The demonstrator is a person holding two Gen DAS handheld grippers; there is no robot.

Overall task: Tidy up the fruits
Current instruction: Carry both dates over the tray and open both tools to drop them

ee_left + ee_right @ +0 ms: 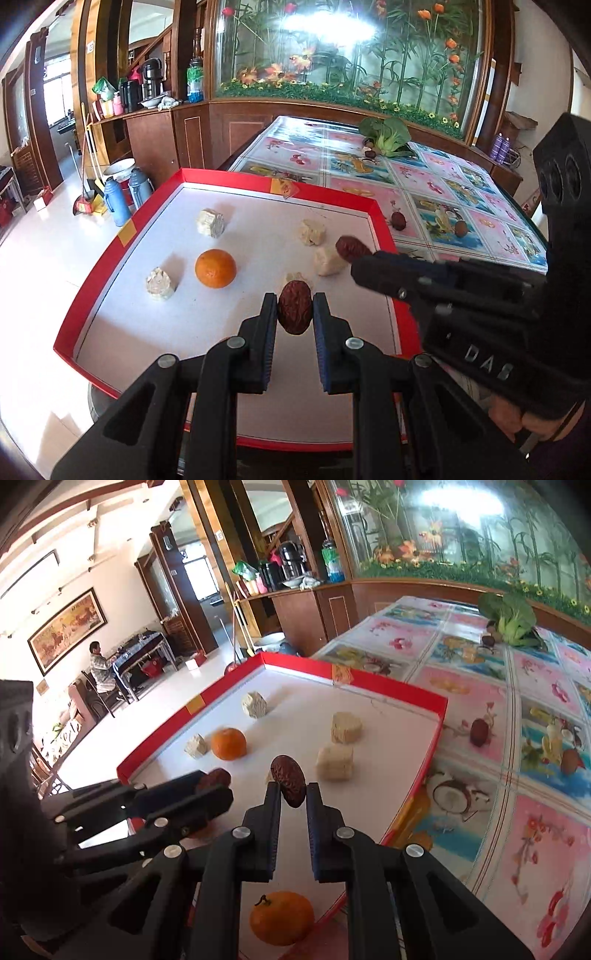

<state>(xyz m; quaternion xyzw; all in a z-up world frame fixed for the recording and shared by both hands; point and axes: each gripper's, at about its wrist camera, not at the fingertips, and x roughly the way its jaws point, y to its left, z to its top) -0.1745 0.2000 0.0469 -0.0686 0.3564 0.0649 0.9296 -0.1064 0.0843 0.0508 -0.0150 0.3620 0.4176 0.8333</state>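
We hold a wrinkled dark-red dried date [294, 312] pinched between the tips of the left tool [295, 314], above the white floor of the shallow red-rimmed cardboard tray [122, 236]. The right tool [293, 794] pinches a second wrinkled brown date [289, 780] the same way, and both hang over the tray's near half.

From the left date, a round orange tangerine [215, 268] sits at ten o'clock, with pale crumbly blocks [160, 283] scattered around it. Another tangerine [281, 917] lies under the right tool.

Both grips catch only the fingertips, so we judge either date could twist out. The tools are close together and could knock each other. Loose dates [398, 220] remain on the flowered counter [461, 192], at two o'clock beyond the tray.
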